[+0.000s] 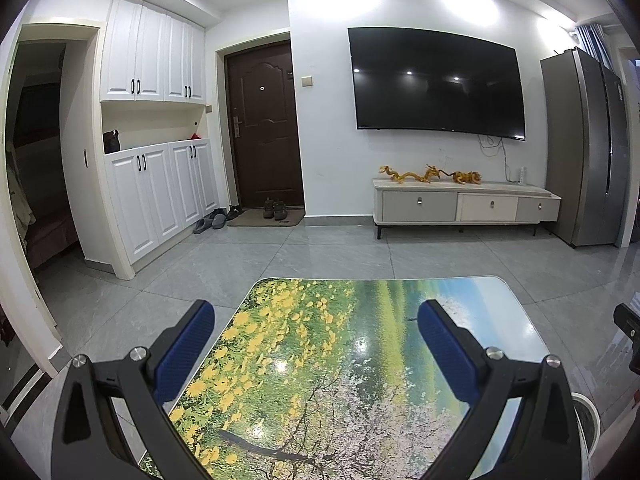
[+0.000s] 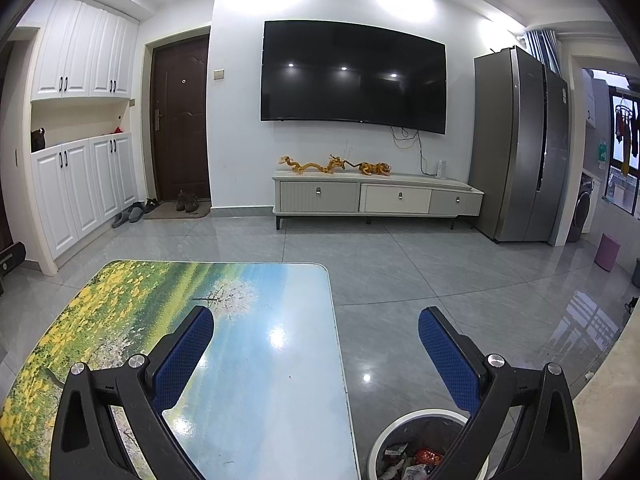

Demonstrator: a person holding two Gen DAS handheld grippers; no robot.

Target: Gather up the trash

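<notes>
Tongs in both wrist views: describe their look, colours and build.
Left tongs and right tongs match: black angular arms with triangular cut-outs, silver round bolts at the joints, and blue fingers with a dimpled grip texture. No cables, sleeves or markings show.

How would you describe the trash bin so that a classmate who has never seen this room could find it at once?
Start at the low table with the printed landscape top. On the grey tiled floor by its right edge stands a round bin with a white rim. Unlike anything nearby, it holds crumpled wrappers, one of them red.

Round white bin (image 2: 416, 418), crumpled wrappers (image 2: 412, 460) inside
</notes>
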